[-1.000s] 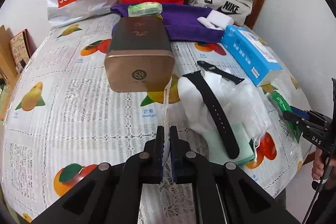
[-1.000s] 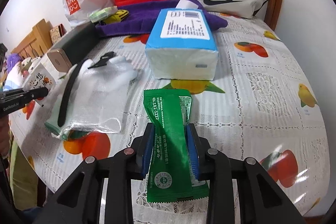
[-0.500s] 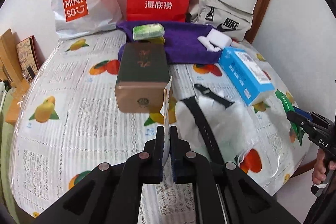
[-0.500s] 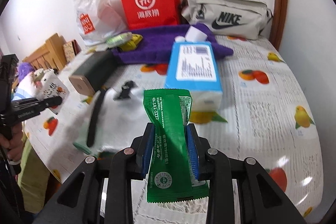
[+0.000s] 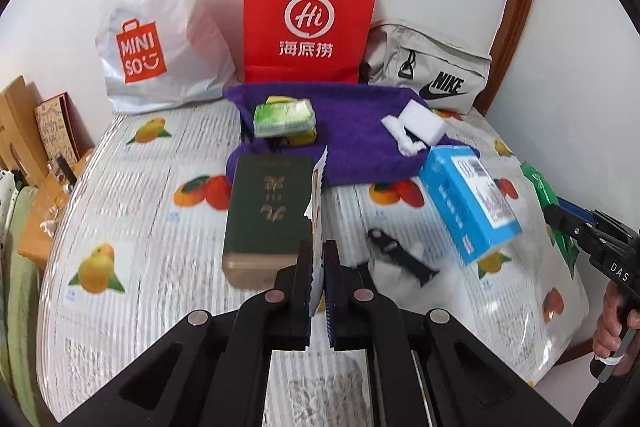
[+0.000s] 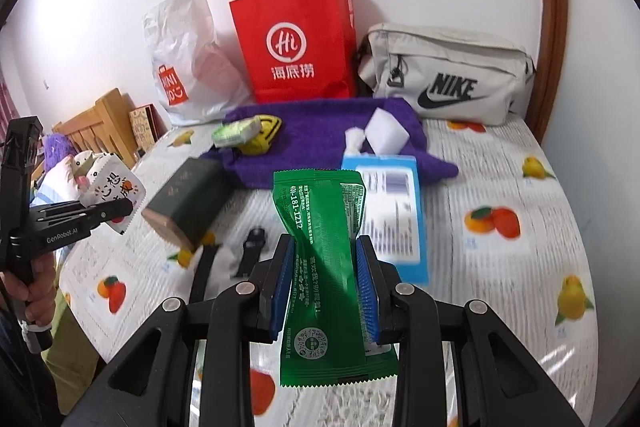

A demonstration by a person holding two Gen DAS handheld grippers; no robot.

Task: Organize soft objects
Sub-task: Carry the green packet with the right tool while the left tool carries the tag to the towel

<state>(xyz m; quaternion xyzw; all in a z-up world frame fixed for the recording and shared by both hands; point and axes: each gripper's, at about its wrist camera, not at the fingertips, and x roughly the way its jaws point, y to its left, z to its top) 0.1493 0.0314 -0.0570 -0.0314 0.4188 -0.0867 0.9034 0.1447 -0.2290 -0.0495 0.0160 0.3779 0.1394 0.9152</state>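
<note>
- Step in hand, as I judge it: both grippers are loaded and lifted above the table [image 5: 132,311], carrying soft packets toward the towel [image 5: 352,131] at the back edge, where other soft things are gathered.
- Left gripper [image 5: 319,281]: jaws nearly together, pinching a thin white sachet [image 5: 318,195] edge-on. From the right wrist view its printed face and zigzag rim show [image 6: 114,193], off the table's left edge.
- Right gripper [image 6: 325,285]: jaws narrowed on a green packet [image 6: 324,259], squeezed at its waist so the film twists. The top flares open above the pads and the sealed bottom hangs below.
- On the towel lie a pale green tissue pack [image 5: 285,117] over something yellow, and a white sponge [image 5: 424,121] beside a white wad.
- Next move, my guess: reach forward over the dark box [image 5: 268,215] and the blue tissue pack [image 5: 468,203], both mid-table in front of the towel, and set each packet on a bare purple patch.
- That calls for height to clear both, and a low release, since light film may slide or tip.
- A black strap [image 5: 400,255] lies on white wrapping near the front edge.
</note>
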